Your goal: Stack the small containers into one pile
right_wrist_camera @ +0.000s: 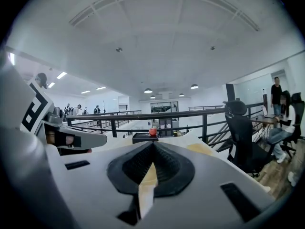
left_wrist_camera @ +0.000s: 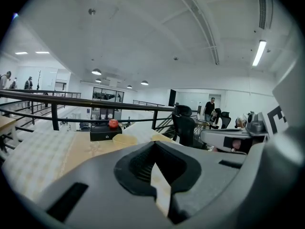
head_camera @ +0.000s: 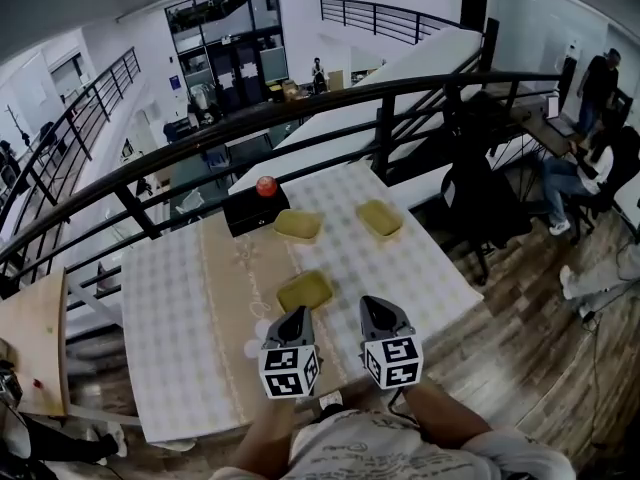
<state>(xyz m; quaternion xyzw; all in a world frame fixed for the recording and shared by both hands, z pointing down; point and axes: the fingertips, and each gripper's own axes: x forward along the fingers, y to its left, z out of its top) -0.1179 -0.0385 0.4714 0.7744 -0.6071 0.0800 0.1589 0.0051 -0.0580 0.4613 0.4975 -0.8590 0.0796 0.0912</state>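
Three small yellow-green containers lie apart on the checked table: one near, one far left, one far right. My left gripper and right gripper hover side by side at the table's near edge, just short of the near container. Both are shut with nothing between the jaws. In the left gripper view the far left container shows beyond the shut left gripper. The right gripper view shows the shut right gripper and a container to its right.
A black box with a red ball on top stands at the table's far side, beside the far left container. A black railing runs behind the table. An office chair and seated people are at the right.
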